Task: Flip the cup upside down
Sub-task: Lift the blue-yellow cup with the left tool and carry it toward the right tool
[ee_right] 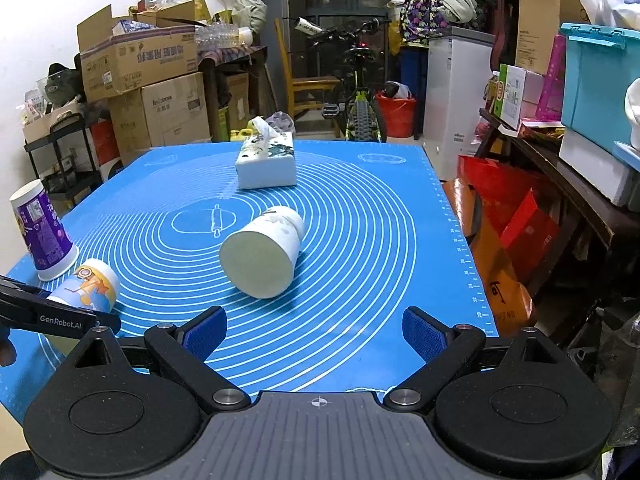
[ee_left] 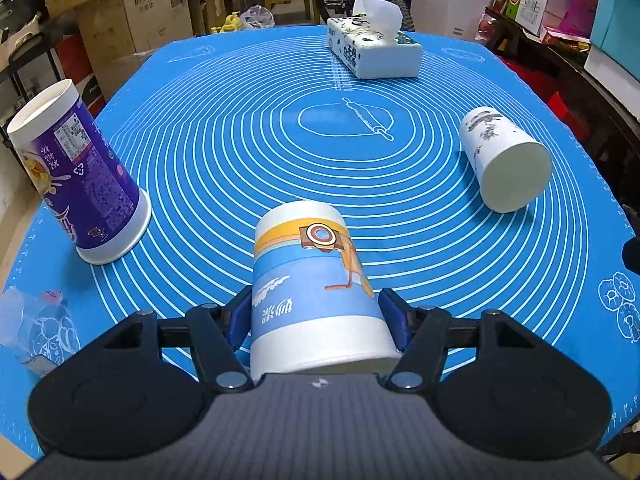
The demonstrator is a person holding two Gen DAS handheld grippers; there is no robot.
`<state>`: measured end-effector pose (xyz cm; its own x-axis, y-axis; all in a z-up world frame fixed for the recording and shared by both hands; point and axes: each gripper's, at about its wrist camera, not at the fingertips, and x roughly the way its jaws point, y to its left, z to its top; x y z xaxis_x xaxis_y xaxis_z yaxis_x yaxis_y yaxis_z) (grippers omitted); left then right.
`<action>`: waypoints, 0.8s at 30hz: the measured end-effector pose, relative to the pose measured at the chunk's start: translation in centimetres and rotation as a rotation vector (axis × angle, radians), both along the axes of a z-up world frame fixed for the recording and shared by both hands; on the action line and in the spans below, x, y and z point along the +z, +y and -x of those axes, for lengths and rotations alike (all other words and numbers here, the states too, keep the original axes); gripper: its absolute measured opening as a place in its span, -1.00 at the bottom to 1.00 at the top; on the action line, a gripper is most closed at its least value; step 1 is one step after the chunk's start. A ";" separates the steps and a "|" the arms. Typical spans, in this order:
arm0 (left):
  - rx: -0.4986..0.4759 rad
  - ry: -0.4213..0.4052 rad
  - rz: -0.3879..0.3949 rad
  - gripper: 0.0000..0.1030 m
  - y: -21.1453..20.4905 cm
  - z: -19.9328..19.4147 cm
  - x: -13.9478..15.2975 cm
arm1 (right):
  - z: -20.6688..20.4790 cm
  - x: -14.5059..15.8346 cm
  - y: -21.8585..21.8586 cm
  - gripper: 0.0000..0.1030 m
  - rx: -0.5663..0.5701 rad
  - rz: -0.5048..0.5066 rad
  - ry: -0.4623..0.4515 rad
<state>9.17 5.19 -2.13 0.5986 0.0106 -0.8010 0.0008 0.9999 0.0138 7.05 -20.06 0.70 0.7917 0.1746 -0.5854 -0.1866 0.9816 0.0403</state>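
Between the left claw (ee_left: 316, 320) pads, near the counter (ee_left: 240, 140) front edge, sits the paper cup (ee_left: 312, 280), gripped low near its rim; light, thin-walled, likely crushable; right claw (ee_right: 316, 332) released.

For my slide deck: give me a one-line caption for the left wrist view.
Left tongs shut on a blue-and-yellow paper cup, its base pointing away, over the blue mat.

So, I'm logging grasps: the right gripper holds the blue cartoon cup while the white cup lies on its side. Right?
Wrong gripper: the left gripper holds the blue cartoon cup, as the left wrist view shows. The right gripper is open. The white cup does lie on its side.
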 end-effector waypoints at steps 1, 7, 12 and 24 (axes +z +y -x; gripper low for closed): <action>-0.003 0.002 0.001 0.30 -0.1 0.0 0.0 | 0.0 0.0 0.0 0.84 -0.001 0.001 0.001; -0.006 0.006 0.004 0.45 -0.1 -0.2 -0.2 | 0.0 0.0 0.0 0.84 0.002 0.004 0.003; -0.012 -0.004 0.003 0.68 0.0 0.2 0.0 | 0.1 0.0 0.0 0.84 0.004 0.006 0.003; -0.036 -0.050 0.002 0.80 -0.3 1.2 1.5 | 0.8 1.0 0.7 0.84 0.021 0.007 -0.017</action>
<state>7.98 4.92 -0.66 0.6382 -0.0135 -0.7697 0.0359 0.9993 0.0123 6.29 -19.33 1.65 0.7977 0.1875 -0.5731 -0.2080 0.9777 0.0304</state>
